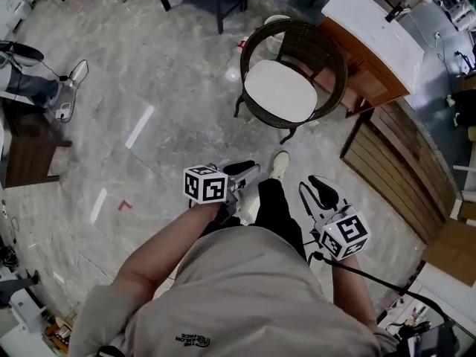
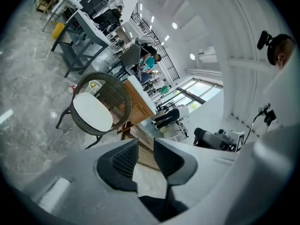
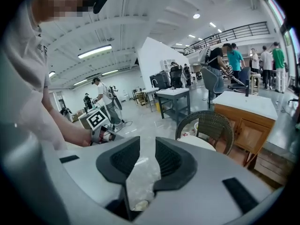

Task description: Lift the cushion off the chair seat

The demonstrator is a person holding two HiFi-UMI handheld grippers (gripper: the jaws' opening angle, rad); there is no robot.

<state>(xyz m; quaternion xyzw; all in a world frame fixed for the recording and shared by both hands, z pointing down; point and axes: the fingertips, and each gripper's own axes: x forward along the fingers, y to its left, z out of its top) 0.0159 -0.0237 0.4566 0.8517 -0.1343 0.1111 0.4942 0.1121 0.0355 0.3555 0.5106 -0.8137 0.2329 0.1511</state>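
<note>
One wicker chair (image 1: 316, 47), one white cushion (image 1: 280, 90), one wooden cabinet (image 1: 375, 80), left tongs (image 1: 253, 171) and right tongs (image 1: 306, 186), two total.

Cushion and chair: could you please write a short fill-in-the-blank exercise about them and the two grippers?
1. The cushion on the wicker chair is ____ in colour.
2. The cushion lies on the chair's ____, and neither the left gripper nor the right gripper touches it.
3. Between each gripper's jaws there is ____.
Missing words: white; seat; nothing.
</note>
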